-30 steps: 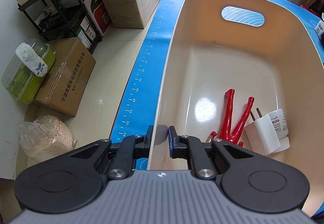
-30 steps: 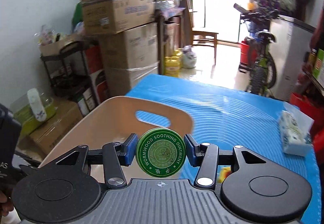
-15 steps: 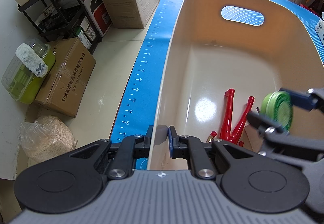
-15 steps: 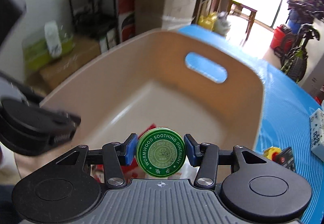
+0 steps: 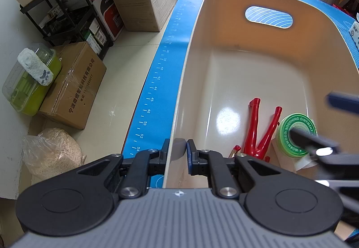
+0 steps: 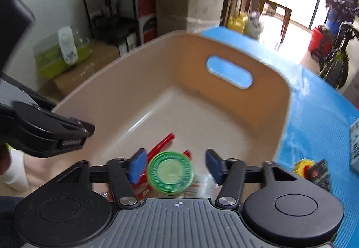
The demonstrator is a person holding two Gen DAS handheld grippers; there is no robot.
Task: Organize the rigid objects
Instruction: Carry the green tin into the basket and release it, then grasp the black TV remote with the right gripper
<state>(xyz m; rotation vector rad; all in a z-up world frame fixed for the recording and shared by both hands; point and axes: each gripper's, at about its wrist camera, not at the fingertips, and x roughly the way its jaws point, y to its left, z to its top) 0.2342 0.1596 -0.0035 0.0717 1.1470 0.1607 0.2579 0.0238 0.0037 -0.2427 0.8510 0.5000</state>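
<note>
The left tongs [image 5: 177, 151] are pinched on the near wall of the tan bin [image 5: 186, 73], one finger inside and one outside. That is probably to keep the bin from sliding on the blue worktop [image 5: 166, 73].

The right tongs [image 6: 175, 164] hang over the bin with their blue pads spread wide apart. The green tin [image 6: 170, 172] sits between them, but no pad touches it. The tin looks blurry, so it may be dropping; I cannot tell for sure. It is round and flat, like a thick coin, with a shiny lid and words around the edge.

Under it on the smooth, glossy bin floor lie a red plastic piece [image 5: 258, 129] shaped like a Y and a white plug [image 5: 303, 161]. The bin has rounded corners and an oval handle hole [image 5: 268, 17] in the far wall.
</note>
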